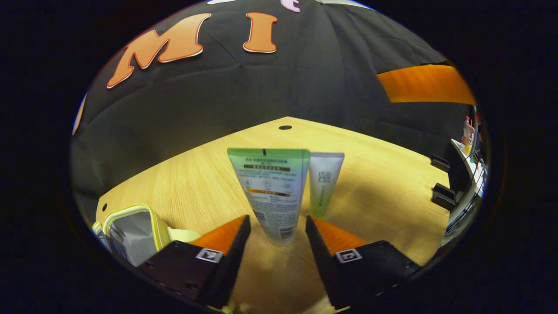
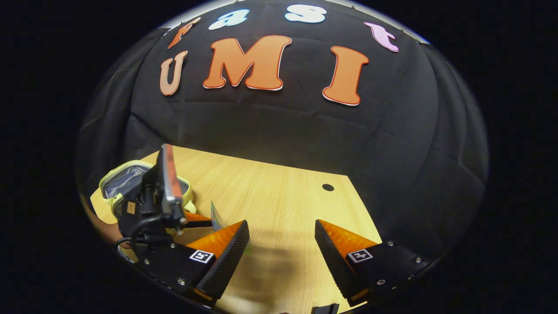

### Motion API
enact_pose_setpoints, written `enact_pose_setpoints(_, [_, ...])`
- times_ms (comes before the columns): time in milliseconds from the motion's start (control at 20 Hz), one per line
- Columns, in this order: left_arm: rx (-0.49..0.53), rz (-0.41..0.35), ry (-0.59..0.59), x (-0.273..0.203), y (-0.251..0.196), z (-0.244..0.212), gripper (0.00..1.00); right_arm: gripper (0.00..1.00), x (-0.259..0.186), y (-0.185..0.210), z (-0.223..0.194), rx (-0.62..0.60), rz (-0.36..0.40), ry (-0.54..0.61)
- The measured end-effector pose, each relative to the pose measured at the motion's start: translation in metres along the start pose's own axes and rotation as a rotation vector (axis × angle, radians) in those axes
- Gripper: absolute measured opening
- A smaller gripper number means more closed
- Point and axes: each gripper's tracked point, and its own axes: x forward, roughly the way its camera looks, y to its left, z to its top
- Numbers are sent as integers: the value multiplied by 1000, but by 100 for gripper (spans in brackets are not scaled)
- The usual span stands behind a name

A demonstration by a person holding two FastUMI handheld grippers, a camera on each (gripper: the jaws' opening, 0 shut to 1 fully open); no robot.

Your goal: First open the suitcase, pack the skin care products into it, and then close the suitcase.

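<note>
Wood tabletop point(image 2: 279, 192) w/ dark hole point(image 2: 328, 187) (near far edge); black cloth wall point(image 2: 279, 122) behind.

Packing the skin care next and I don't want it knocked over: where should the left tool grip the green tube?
Grip the green tube low on its narrower lower body, coming straight ahead with the open left tool. It stands upright, cap down, between the fingers; the white tube stands close behind, so don't push deep.

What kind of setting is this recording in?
Likely a staged recording booth, not a home: black cloth wall behind a bare wooden table, with skincare tubes and a small open suitcase as props.
</note>
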Motion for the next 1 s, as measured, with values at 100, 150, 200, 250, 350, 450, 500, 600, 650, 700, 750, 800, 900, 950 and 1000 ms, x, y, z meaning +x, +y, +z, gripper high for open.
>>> enact_pose_setpoints(100, [-14, -6, -5, 3, -1, 0, 54, 96, 3, 3, -6, 3, 22, 15])
enact_pose_setpoints(150, [-14, -5, -7, 4, 0, 3, 54, 96, 5, 5, -11, 5, 39, 23])
enact_pose_setpoints(200, [-21, -10, -4, 0, -1, 6, 47, 96, 9, 6, -16, 7, 52, 33])
enact_pose_setpoints(250, [-34, -7, -7, 0, 0, 10, 46, 96, 12, 8, -21, 9, 66, 46])
enact_pose_setpoints(350, [-54, 26, -42, -14, 9, 25, 47, 96, 19, 10, -37, 4, 77, 98])
enact_pose_setpoints(450, [-80, 70, -75, -32, 23, 41, 47, 97, 23, 18, -50, 0, 108, 134])
enact_pose_setpoints(500, [-98, 90, -92, -42, 29, 49, 47, 97, 25, 23, -52, -5, 126, 142])
enact_pose_setpoints(600, [-109, 130, -119, -65, 44, 63, 47, 97, 33, 37, -59, -25, 162, 155])
enact_pose_setpoints(650, [-114, 147, -129, -75, 50, 69, 47, 96, 39, 43, -60, -32, 178, 157])
enact_pose_setpoints(700, [-125, 169, -140, -86, 59, 74, 47, 95, 46, 49, -62, -39, 191, 162])
enact_pose_setpoints(750, [-138, 188, -140, -97, 68, 73, 47, 94, 53, 55, -67, -46, 202, 173])
enact_pose_setpoints(800, [-143, 213, -134, -107, 78, 72, 47, 93, 59, 60, -75, -54, 207, 186])
enact_pose_setpoints(900, [-140, 272, -121, -128, 103, 62, 47, 86, 69, 68, -88, -61, 217, 223])
enact_pose_setpoints(950, [-141, 297, -109, -136, 115, 55, 47, 77, 73, 71, -92, -61, 217, 235])
enact_pose_setpoints(1000, [-150, 325, -91, -145, 128, 45, 47, 69, 77, 75, -96, -61, 221, 244])
